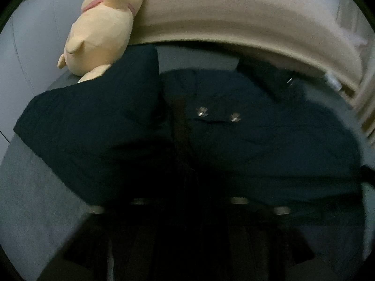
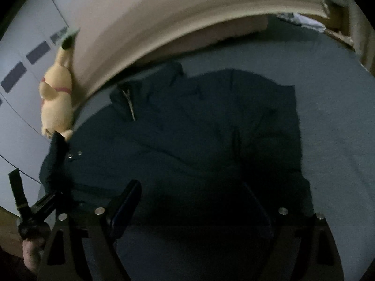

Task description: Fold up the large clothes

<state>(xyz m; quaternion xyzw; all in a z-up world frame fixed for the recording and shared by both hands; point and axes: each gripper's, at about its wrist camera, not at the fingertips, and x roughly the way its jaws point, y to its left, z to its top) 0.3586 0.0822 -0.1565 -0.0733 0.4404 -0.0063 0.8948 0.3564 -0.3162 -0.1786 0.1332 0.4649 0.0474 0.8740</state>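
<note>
Dark navy jacket (image 2: 178, 145) is spread flat on a grey bed (image 2: 332, 107), beside a yellow plush toy (image 2: 56, 107). Right gripper (image 2: 196, 201) is held released above its hem; the left gripper's (image 2: 35, 208) state cannot be told.

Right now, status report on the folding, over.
Right gripper open, nothing between its fingers. Left gripper unclear. Dark navy buttoned coat spread on grey bed sheet. Yellow plush toy touching its far corner.

Both your wrist cameras look steeply down, close over the dark garment (image 1: 234, 140) on the bed (image 2: 328, 93). They share the far beige headboard (image 1: 234, 11) and plush toy (image 2: 56, 107).
</note>
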